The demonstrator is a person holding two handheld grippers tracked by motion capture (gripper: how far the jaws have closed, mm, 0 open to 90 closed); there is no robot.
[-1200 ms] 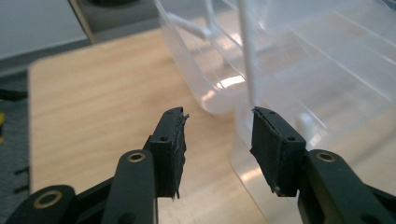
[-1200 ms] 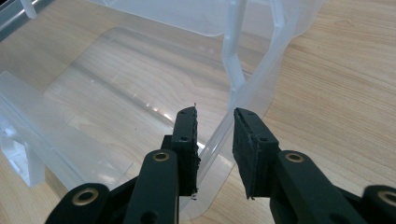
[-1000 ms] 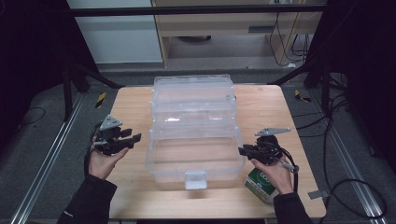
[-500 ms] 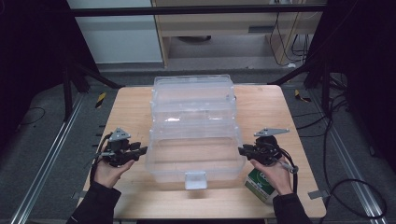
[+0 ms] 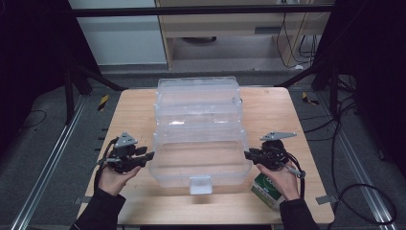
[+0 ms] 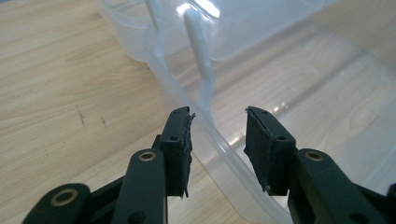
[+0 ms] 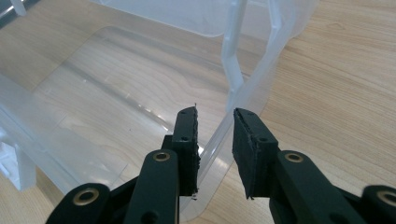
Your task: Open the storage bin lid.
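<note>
We work at a wooden table (image 5: 129,115), and on its middle stands a clear plastic tiered storage box (image 5: 198,129) with its trays stepped open toward the far side and its latch (image 5: 200,184) facing us at the near edge. A green-and-white carton (image 5: 266,190) sits on the table under our right hand, just beside the box's near right corner.

Our left gripper (image 6: 217,135) straddles the box's left rim: one jaw stands outside the wall, the other inside, and they have just been closing in on it, though a gap remains on both sides, so nothing is gripped. Our right gripper (image 7: 215,135) straddles the right rim the same way, its jaws narrower around the wall, yet we cannot see the pads pressing on it.

We judge this to be the step of taking hold of the bottom tray by both side walls. Next, both pairs must pinch evenly before any lift or pull, or the thin wall will slip or flex.
</note>
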